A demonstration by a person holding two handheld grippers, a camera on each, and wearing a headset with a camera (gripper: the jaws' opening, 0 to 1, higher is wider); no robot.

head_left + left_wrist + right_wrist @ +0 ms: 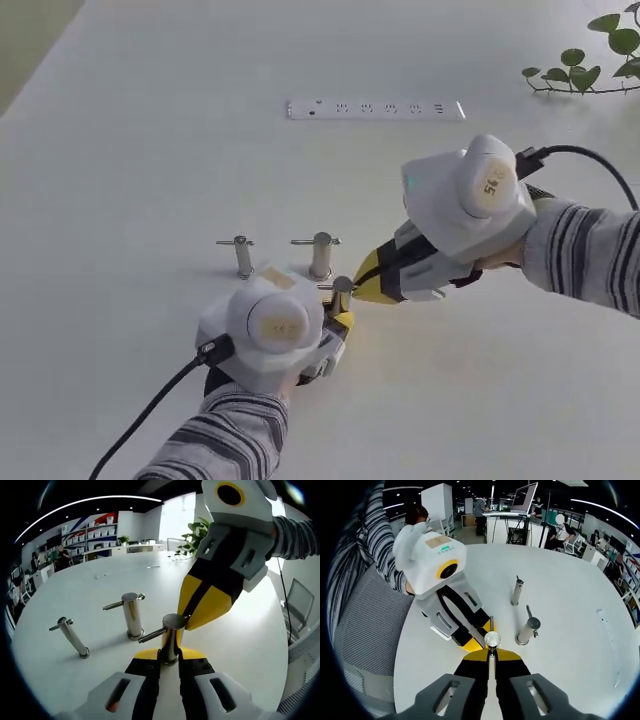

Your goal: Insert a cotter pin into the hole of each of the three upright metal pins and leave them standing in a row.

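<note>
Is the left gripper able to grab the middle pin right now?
Probably not yet: the left gripper is shut on the nearest pin, which stands between it and the middle pin.

A broad white surface carries a long white power strip lying flat towards its far side, and a leafy green plant trails its stems over the far right corner. Around it is an open office. There are shelves of boxes along one wall, a grey mesh chair near the edge, and a monitor raised on a stand with people at desks behind it.
</note>
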